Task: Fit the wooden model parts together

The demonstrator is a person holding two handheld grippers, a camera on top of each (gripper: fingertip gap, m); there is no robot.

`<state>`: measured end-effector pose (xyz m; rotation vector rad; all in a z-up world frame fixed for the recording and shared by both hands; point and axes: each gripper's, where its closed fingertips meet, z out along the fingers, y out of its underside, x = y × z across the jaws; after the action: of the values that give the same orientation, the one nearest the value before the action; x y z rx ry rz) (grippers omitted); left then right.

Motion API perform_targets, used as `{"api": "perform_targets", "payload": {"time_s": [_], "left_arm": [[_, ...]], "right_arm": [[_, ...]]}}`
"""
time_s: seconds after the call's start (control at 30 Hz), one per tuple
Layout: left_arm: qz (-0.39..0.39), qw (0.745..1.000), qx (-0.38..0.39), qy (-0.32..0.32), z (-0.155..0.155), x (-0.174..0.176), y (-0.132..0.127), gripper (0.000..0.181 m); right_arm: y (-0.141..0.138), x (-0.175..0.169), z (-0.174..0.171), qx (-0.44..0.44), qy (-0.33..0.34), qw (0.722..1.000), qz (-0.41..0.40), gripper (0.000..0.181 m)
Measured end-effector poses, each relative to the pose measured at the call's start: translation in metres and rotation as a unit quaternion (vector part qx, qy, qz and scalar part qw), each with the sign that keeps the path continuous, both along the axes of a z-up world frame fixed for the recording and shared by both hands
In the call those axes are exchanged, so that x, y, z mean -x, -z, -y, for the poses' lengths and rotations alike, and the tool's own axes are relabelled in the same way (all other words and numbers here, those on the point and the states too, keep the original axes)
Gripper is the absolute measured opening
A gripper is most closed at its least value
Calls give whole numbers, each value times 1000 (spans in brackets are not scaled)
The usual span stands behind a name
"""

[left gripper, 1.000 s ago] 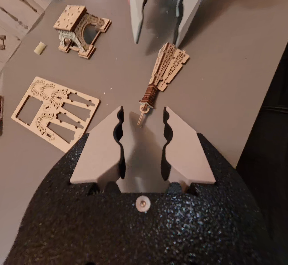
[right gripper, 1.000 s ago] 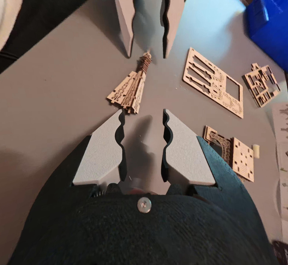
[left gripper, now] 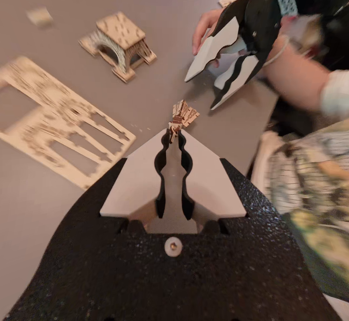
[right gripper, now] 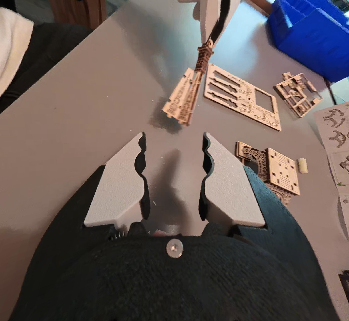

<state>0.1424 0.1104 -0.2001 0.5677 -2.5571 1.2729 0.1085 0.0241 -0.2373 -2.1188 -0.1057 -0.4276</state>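
My left claw [left gripper: 174, 132] has closed on the thin tip of the wooden spire [left gripper: 184, 116], pinching it right at the fingertips. From the right wrist view the spire [right gripper: 186, 96] hangs off the grey surface [right gripper: 94, 94], narrow end up between the left claw's [right gripper: 209, 42] tips and flared lattice end tilted down toward me, with its shadow on the surface below. My right claw [right gripper: 174, 136] is spread wide with nothing between its fingers, held near the spire's flared end but apart from it; in the left wrist view the same claw [left gripper: 200, 92] shows farther off to the right of the spire, a person's hand [left gripper: 204, 28] behind it. The arched wooden base [left gripper: 117, 45] of the model stands on the surface well to the left of the spire in the left wrist view; in the right wrist view the base [right gripper: 272, 172] sits just beside my right claw's right finger, with a small pale block [right gripper: 302, 165] next to it. A punched-out wooden sheet [right gripper: 243, 96] lies flat beyond the base, and a smaller wooden offcut frame [right gripper: 298, 94] lies farther right of it. A blue bin [right gripper: 309, 28] stands at the far right edge of the surface, and printed paper sheets [right gripper: 336, 141] lie at the right edge.
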Motion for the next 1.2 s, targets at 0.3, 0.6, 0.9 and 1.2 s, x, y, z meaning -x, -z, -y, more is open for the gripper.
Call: {"api": "perform_targets", "payload": {"time_s": [0.3, 0.6, 0.9, 1.2], "left_arm": [[636, 739, -150, 164, 48, 15, -49, 6], [837, 382, -265, 288, 95, 44, 2, 7], [832, 353, -206, 375, 99, 57, 42, 52], [649, 678, -131, 318, 60, 39, 36, 54]], "right_arm": [[-33, -50, 24, -53, 137, 985, 91, 56], [-35, -61, 55, -42, 179, 979, 84, 48], [-5, -22, 46, 40, 63, 996, 39, 45], [11, -22, 36, 124, 31, 985, 114, 24]]}}
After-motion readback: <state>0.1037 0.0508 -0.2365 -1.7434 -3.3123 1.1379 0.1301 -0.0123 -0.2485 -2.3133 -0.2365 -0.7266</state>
